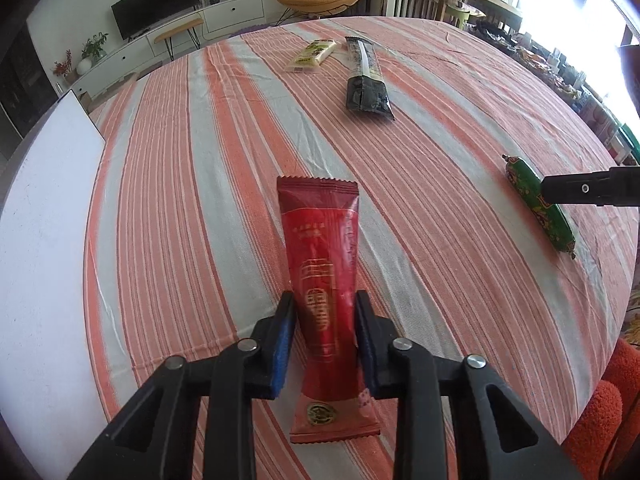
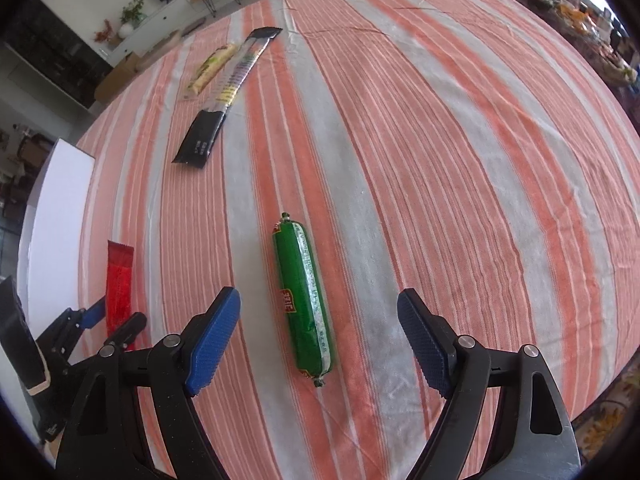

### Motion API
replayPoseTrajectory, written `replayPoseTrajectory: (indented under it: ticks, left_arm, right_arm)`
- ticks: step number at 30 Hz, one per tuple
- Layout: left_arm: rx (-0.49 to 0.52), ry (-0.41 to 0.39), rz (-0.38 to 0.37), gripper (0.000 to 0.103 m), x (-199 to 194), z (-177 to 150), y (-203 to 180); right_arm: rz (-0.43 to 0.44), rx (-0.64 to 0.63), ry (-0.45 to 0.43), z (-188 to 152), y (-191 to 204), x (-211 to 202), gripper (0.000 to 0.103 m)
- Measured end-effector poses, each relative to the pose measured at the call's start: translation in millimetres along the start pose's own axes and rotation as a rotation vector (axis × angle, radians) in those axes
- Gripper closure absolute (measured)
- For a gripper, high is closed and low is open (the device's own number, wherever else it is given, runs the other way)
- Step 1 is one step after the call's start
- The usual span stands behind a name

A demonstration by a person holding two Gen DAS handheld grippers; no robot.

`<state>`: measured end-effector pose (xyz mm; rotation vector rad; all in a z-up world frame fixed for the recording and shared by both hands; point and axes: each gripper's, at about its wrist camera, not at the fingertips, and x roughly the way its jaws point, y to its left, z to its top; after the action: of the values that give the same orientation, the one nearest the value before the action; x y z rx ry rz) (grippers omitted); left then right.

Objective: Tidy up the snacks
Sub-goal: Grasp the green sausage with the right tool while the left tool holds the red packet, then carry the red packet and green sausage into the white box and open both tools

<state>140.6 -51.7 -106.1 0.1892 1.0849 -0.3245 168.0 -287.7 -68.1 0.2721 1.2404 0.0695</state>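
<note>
My left gripper point(image 1: 325, 304) is shut on a long red snack packet point(image 1: 320, 264), pinched across its lower half, its far end lying toward the table's middle. The packet also shows in the right wrist view point(image 2: 119, 280) with the left gripper point(image 2: 108, 316) around it. My right gripper point(image 2: 320, 304) is open, its blue pads either side of a green sausage point(image 2: 304, 296) that lies on the striped cloth; the pads do not touch it. The sausage point(image 1: 536, 204) appears at the right of the left wrist view, with the right gripper's finger point(image 1: 588, 189) over it.
A black snack packet point(image 1: 366, 80) and a yellow packet point(image 1: 312, 55) lie at the far side of the orange-striped tablecloth point(image 1: 200, 200). A white box point(image 1: 44, 220) stands along the table's left edge. A cluttered shelf lies beyond the right edge.
</note>
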Motion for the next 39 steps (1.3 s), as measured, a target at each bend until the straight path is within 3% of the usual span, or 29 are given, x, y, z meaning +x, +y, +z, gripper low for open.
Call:
replayPoseTrajectory:
  ticks: [2,4,10,13,18,21,24,26,29,31,32,33,34,36,39]
  left_arm:
    - [-0.018,-0.020,-0.014,0.089,-7,-3,0]
    - [-0.032,-0.054,-0.045,0.090,-22,-10,1]
    - [-0.186,-0.188,-0.290,0.090,-108,-46,32]
    - [-0.240,-0.249,-0.399,0.090,-156,-65,49]
    - [-0.296,-0.404,-0.449,0.090,-238,-90,89]
    - [-0.362,-0.463,-0.402,0.090,-270,-103,130]
    - [-0.443,-0.492,-0.266,0.090,-289,-121,181]
    - [-0.515,-0.477,-0.158,0.090,-290,-137,216]
    - [-0.598,-0.423,-0.006,0.088,-275,-161,255]
    - [-0.619,-0.357,0.128,0.065,-257,-172,270]
    - [-0.627,-0.327,0.181,0.035,-248,-178,277]
    - [-0.637,-0.307,0.234,0.020,-240,-183,281]
    - [-0.642,-0.302,0.278,0.020,-233,-188,281]
    - [-0.638,-0.292,0.296,0.020,-222,-190,279]
    - [-0.606,-0.310,0.234,0.019,-213,-182,265]
  right_arm:
    - [-0.043,-0.072,-0.002,-4,13,13,0.030]
    - [-0.124,-0.111,-0.023,-7,21,20,0.078]
    - [-0.035,-0.063,-0.068,-21,18,-10,0.079]
    - [0.123,-0.031,-0.101,-35,31,-38,0.079]
    - [0.395,-0.077,-0.132,-44,105,-86,0.079]
    - [0.539,-0.169,-0.107,-50,179,-101,0.079]
    - [0.652,-0.274,-0.062,-66,254,-106,0.079]
    - [0.696,-0.336,-0.029,-78,297,-100,0.079]
    - [0.692,-0.423,0.019,-95,351,-76,0.079]
    - [0.656,-0.475,0.048,-107,375,-56,0.075]
    - [0.626,-0.497,0.050,-111,382,-48,0.072]
    - [0.594,-0.513,0.047,-115,386,-40,0.058]
    - [0.574,-0.519,0.040,-117,386,-36,0.041]
    - [0.548,-0.514,-0.004,-117,370,-34,0.037]
    - [0.483,-0.476,-0.086,-103,326,-35,0.035]
